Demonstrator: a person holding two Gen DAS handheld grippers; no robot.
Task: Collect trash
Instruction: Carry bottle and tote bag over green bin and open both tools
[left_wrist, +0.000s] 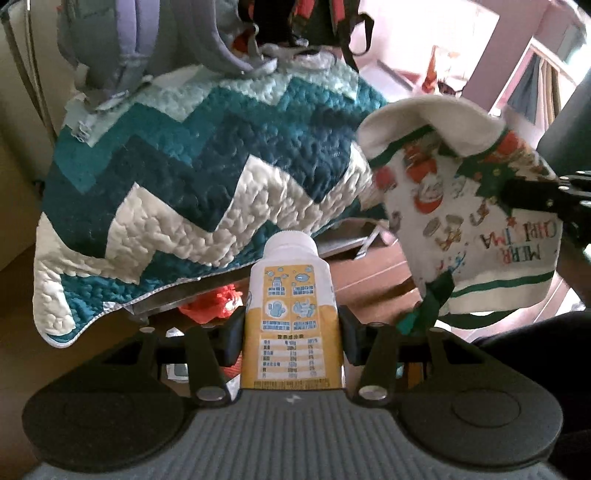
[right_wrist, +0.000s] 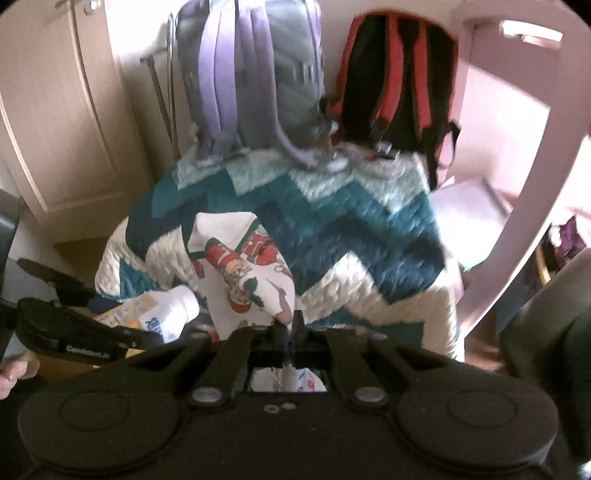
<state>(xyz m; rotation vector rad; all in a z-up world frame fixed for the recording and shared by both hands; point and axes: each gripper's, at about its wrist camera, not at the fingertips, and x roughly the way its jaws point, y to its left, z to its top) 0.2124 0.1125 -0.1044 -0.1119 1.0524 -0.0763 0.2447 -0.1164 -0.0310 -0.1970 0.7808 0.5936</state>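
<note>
At lower centre, the left gripper (left_wrist: 291, 328) clamps a yellow bottle (left_wrist: 290, 317). The right gripper (right_wrist: 290, 328) pinches the Christmas bag (right_wrist: 247, 273) at its rim. The bottle is not yet bagged; dropping it in remains.

The right gripper (right_wrist: 290, 332) pinches the white Christmas-print paper bag (right_wrist: 245, 273), jaws closed on its edge. Left of it, the left gripper (right_wrist: 122, 317) holds a white-and-yellow carton (right_wrist: 162, 314) (print blurred) above the teal zigzag quilt (right_wrist: 351, 229).
</note>
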